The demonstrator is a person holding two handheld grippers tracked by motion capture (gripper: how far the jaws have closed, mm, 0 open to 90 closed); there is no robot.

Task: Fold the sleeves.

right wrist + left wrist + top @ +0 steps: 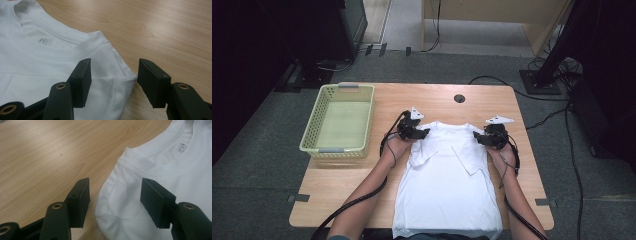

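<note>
White cotton lies along the middle of the high view: the t-shirt (447, 185) is spread flat on the wooden surface (532, 150), hem at the bottom edge of the frame nearest you, collar toward the centre, both sleeves folded inward over the chest. Your forearms come in from the bottom of that frame, one on each side of the shirt, and angle up and inward toward its shoulders.

Your left hand (398, 145) sits at the shirt's left shoulder with the left tool (418, 133) aimed in toward the collar. In the left gripper view its jaws stand apart, one over bare wood, the other over the cloth, with the rounded shoulder fold (110, 202) between them; the pads do not press on it.

Your right hand (506, 154) mirrors that pose at the other shoulder, right tool (482, 139) pointing inward. In the right gripper view the jaws are likewise apart, straddling the shoulder corner (120, 80) without clamping it.

Beyond your left hand, in the upper left of the high view, a pale green basket (312, 131) stands on the surface, well apart from the shirt.
</note>
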